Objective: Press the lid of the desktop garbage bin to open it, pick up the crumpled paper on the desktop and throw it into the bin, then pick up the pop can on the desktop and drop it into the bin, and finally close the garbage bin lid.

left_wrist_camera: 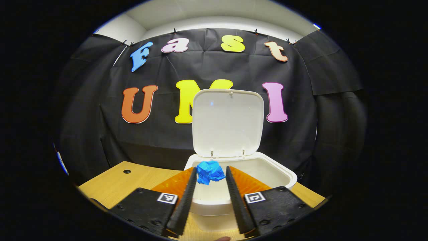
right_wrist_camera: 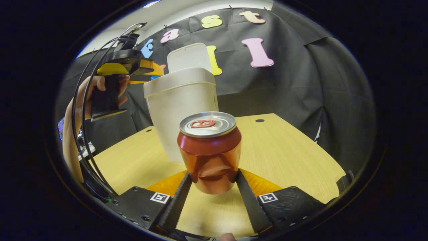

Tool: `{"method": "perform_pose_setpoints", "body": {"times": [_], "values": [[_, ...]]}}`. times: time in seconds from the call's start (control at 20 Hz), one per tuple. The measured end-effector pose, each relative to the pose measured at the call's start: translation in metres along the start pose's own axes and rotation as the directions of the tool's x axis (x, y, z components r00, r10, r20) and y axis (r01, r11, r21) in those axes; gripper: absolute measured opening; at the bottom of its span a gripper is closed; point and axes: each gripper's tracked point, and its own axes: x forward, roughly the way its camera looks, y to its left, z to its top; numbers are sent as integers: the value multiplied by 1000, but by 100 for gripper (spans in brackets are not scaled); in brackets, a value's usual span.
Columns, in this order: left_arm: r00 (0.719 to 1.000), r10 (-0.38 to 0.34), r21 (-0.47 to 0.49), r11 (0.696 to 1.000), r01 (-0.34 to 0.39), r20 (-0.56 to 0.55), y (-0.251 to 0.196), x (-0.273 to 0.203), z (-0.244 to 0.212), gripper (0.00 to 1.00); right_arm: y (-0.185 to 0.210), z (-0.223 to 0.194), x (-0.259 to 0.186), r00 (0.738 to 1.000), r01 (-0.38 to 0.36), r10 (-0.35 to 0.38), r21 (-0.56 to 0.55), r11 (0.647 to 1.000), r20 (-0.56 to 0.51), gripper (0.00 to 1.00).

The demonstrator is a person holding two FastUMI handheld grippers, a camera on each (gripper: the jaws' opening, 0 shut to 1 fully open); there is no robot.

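A: Left gripper, what do you have?

B: I see it clenched on the crumpled blue paper, both fingers pressing its sides. The paper hangs over the open mouth of the white garbage bin, near its hinge side. The lid stands upright behind it.

A: And the right gripper?

B: I read it as grasping the red pop can. The can is upright, dented at the front, its tab end facing up, with a finger against each side low down. I cannot tell whether its base touches the wooden tabletop.

A: Where is the bin from that side?

B: Just behind the can, on the tabletop. In the right gripper view, a hand holds the left gripper up beside the bin's rim, at upper left.
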Motion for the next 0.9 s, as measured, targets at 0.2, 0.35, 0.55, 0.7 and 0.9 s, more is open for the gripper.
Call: {"method": "perform_pose_setpoints", "body": {"times": [0.2,0.35,0.55,0.7,0.9], "values": [[1000,-13,-7,1000,13,2,-2,-3,1,95,-3,2,1,1000,13,-13,-10,1000,7,81],[999,-30,-3,1000,30,19,-5,-8,6,96,-1,3,2,1000,17,-17,-13,1000,8,81],[999,-29,-1,1000,29,35,-1,-21,7,96,4,16,1,1000,19,-18,-34,999,20,81],[997,-34,-8,999,35,63,5,-36,12,96,12,39,-1,999,5,-3,-56,998,37,81],[996,-22,19,1000,20,82,19,-61,14,96,33,98,-4,994,-34,44,-99,995,102,81]]}}
